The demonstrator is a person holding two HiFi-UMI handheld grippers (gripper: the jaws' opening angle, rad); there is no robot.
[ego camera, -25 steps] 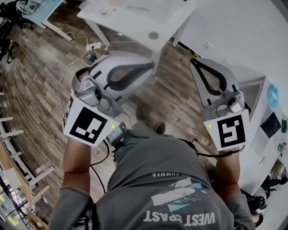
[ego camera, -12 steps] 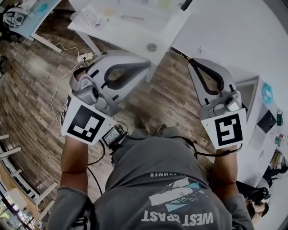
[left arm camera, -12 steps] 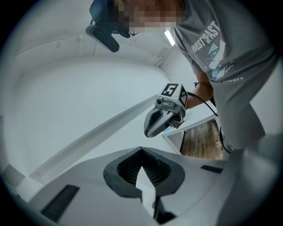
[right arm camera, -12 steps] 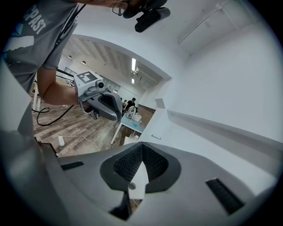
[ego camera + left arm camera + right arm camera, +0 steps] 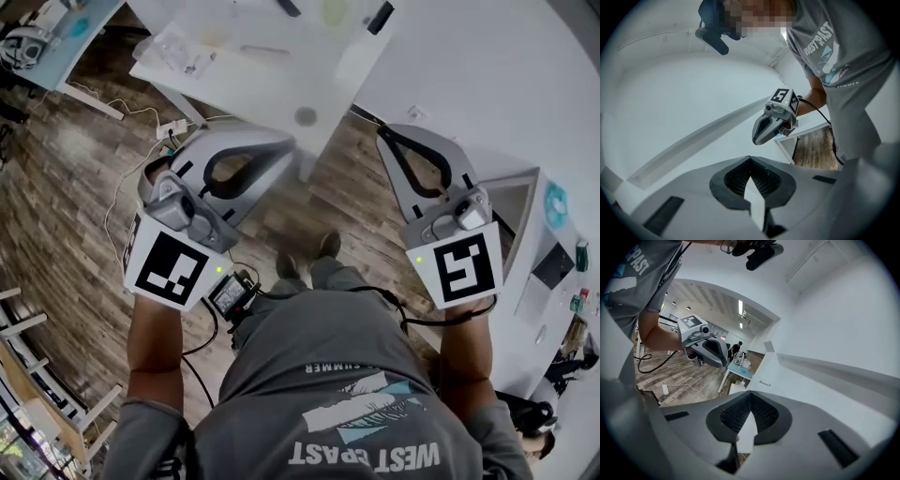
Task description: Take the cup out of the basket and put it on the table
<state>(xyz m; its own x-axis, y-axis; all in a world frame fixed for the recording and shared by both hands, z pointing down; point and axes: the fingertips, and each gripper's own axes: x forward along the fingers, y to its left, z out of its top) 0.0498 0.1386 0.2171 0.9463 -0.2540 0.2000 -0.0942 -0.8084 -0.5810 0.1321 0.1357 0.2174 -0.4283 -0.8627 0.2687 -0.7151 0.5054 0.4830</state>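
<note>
Grey plastic left gripper and right gripper face the white bench, fingers pressed together, empty: no cup in reach yet.

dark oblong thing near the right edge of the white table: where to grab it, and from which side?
Probably mid-length, across its narrow sides, coming from above. The dark oblong thing looks long and slim and seems to lie low on the white table, skewed diagonally, so turn the jaws square to its long axis. It is too small here to judge its ends.
</note>
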